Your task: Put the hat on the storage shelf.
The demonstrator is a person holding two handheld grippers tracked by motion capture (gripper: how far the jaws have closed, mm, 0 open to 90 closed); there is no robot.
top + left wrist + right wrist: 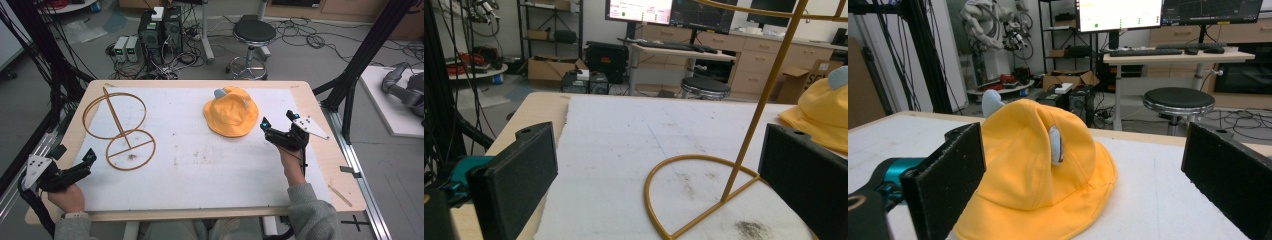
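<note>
A yellow bucket hat point(231, 111) with small grey ears lies flat on the white mat, right of centre. Just to its right, my right gripper point(277, 120) stands open and points at the brim without touching it. The right gripper view has the hat point(1043, 170) close ahead, between the wide-apart jaws of that gripper point(1083, 145). A gold wire stand point(120, 127) with a round base and an upper ring stands at the mat's left. My left gripper point(75, 154) is open near the front left corner, short of the stand's base ring point(694, 192), which lies ahead of this gripper point(661, 145).
The white mat point(200, 165) covers most of the wooden table point(320, 165). Black frame posts point(360, 55) rise at both sides. Behind the table, on the floor, are a stool point(254, 34), computer towers point(160, 30) and loose cables.
</note>
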